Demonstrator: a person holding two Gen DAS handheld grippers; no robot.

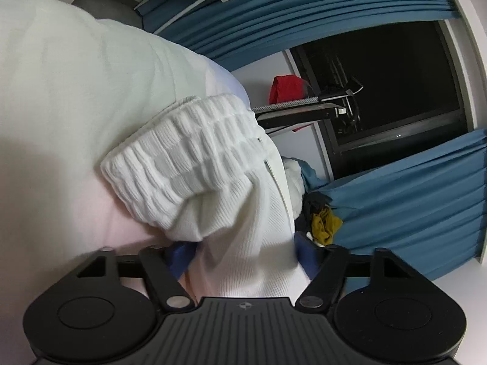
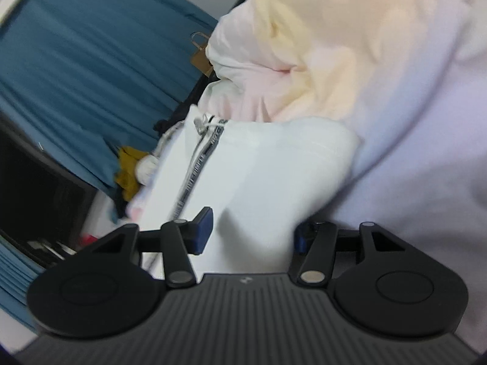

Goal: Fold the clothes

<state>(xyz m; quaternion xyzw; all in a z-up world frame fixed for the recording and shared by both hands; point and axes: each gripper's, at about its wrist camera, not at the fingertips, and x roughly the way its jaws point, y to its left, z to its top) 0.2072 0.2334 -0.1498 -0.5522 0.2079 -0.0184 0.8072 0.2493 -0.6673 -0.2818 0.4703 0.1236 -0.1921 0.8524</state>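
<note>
White ribbed-knit garment with an elasticated cuff [image 1: 182, 164] hangs bunched directly in front of the left gripper [image 1: 243, 255]; its jaws are pinching the knit fabric between the blue pads [image 1: 179, 257]. Right gripper [image 2: 252, 234]: jaws pinching a white garment with a grey zipper strip [image 2: 258, 164], blurred. Behind: teal pleated curtains [image 1: 411, 200], dark window [image 1: 395, 91], mustard cloth [image 1: 325, 223], red cloth [image 1: 287, 88].
</note>
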